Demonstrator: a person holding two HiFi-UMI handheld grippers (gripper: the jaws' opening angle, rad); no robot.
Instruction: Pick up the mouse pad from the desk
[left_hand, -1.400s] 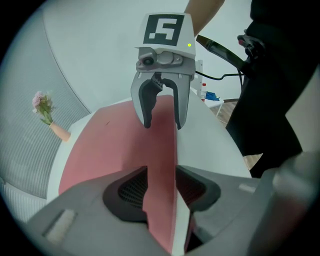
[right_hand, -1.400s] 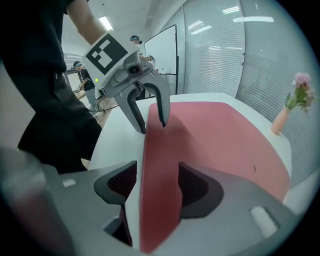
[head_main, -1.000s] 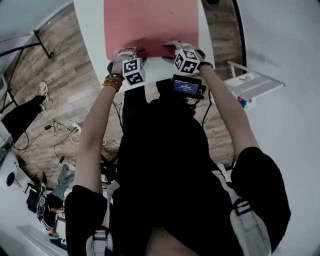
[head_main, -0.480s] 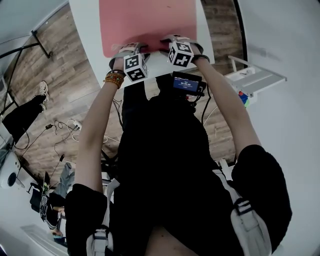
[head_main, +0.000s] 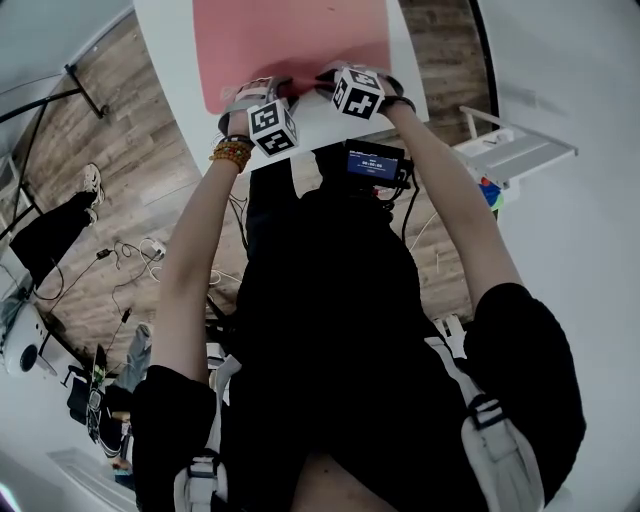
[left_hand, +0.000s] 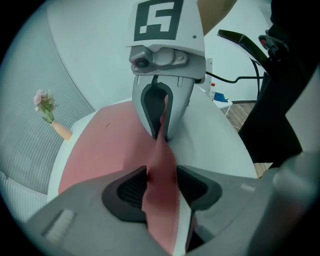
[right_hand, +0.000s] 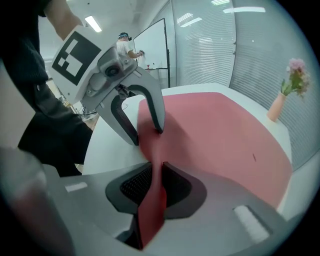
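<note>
In the head view both tongs sit nearer the top of the frame than they did a second ago: the left tongs (head_main: 260, 90) and the right tongs (head_main: 335, 74) have travelled up and away from the body, and the near edge of the mouse pad (head_main: 290, 40) has gone with them. I judge from this that the grip is made and the lift is beginning. Whether that edge is already clear of the white counter (head_main: 165, 70) is hard to tell here, since the tongs cover it. The rest of the pad lies flat at top centre. In the left gripper view, the left tongs (left_hand: 161, 187) are pressed together on a raised fold of the pad at lower centre. The right tongs show just above, pinching the same edge further along, and the pad spreads flat over the counter towards the left. In the right gripper view, the right tongs (right_hand: 156, 185) likewise pinch a thin upright pleat of the pad. The pad is plain salmon pink, thin and limp, and creases where it is gripped.
</note>
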